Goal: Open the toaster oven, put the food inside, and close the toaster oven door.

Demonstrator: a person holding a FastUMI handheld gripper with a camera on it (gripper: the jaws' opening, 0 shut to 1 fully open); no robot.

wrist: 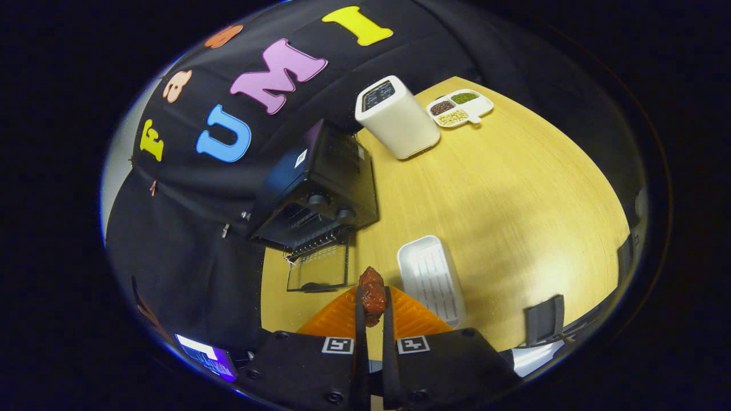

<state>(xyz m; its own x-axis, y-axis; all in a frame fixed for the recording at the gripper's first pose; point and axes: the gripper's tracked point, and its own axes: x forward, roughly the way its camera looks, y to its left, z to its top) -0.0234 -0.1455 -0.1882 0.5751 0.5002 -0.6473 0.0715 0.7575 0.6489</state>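
Observation:
My gripper (372,302) is shut on a reddish-brown piece of food (372,292), which is pinched between both fingers and lifted above the wooden table (514,194). Beyond the fingers and to the left stands the black toaster oven (317,182) against the booth wall. Its glass door (318,268) hangs open and lies flat toward me, and the wire rack inside shows. The food is just to the right of the door's near edge and apart from it.
A white ridged tray (431,279) lies just right of the fingers. A tall white box-shaped appliance (397,117) stands beyond the oven, with a white divided dish (460,108) of beans behind it. A lit screen (208,354) shows at the lower left.

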